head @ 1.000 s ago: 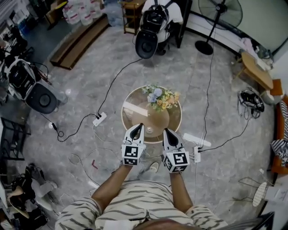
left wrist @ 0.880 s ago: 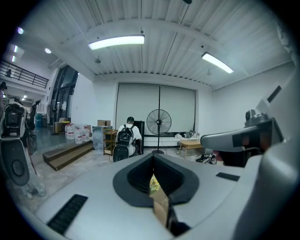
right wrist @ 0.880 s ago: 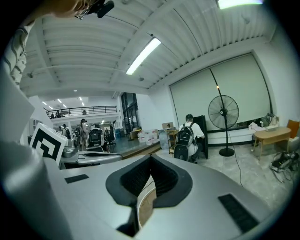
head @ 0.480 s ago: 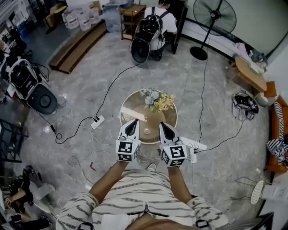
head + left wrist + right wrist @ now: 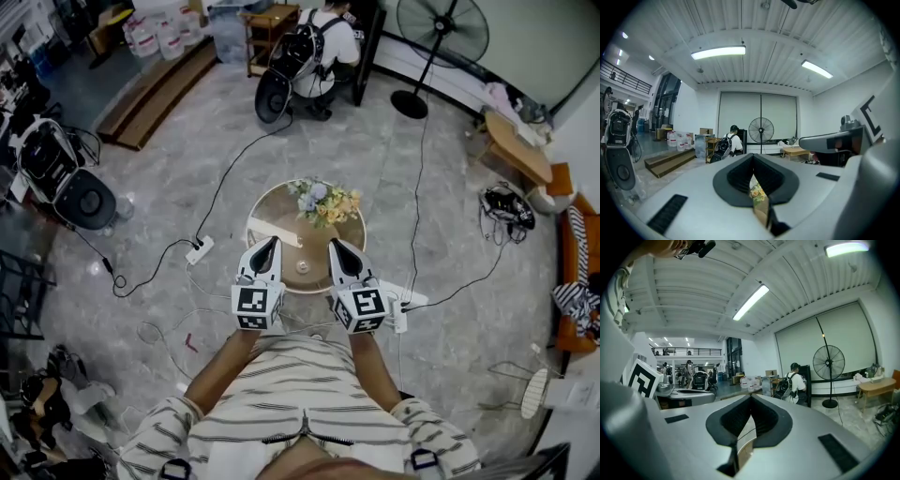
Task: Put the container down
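- We note the left claw [image 5: 270, 246] and the right claw [image 5: 336, 247] both closed and empty, over the near edge of the round surface [image 5: 265, 208].
- A small container [image 5: 302, 268] stands by that near edge; flowers [image 5: 324, 201] stand toward the far edge.

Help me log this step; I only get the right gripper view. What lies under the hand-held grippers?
Observer: A round table with a flower bouquet on it.
Operator: Is the left hand-held gripper holding anything?
Observer: No, the left hand-held gripper has its jaws together, with nothing held.
Operator: Any container on that table?
Observer: Only a small pale object towards its near edge; it is too small to identify.
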The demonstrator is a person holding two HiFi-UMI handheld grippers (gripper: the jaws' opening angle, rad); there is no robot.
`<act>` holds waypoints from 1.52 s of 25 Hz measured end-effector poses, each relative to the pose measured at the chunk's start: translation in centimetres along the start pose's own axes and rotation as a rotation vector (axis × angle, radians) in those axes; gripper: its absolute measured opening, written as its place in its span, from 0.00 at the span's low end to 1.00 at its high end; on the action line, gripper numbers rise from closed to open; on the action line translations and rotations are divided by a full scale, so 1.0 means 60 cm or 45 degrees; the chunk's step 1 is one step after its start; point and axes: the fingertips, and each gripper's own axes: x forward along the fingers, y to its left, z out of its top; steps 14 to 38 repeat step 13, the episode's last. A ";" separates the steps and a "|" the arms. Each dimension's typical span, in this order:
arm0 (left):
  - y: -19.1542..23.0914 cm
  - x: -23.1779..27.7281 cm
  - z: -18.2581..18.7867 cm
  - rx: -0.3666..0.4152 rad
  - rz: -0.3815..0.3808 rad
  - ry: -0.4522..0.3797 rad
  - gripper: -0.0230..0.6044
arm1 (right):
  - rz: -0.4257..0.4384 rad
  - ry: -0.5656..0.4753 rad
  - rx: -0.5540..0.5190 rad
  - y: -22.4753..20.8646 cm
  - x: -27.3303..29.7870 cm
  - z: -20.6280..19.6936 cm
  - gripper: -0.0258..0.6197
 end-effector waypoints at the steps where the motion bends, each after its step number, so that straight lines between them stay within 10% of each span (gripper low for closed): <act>1: -0.001 0.000 0.004 0.002 0.000 -0.008 0.03 | 0.002 -0.005 -0.003 -0.001 -0.001 0.003 0.05; 38: -0.021 0.038 0.050 0.059 -0.066 -0.057 0.03 | -0.012 -0.048 -0.019 -0.033 0.019 0.039 0.05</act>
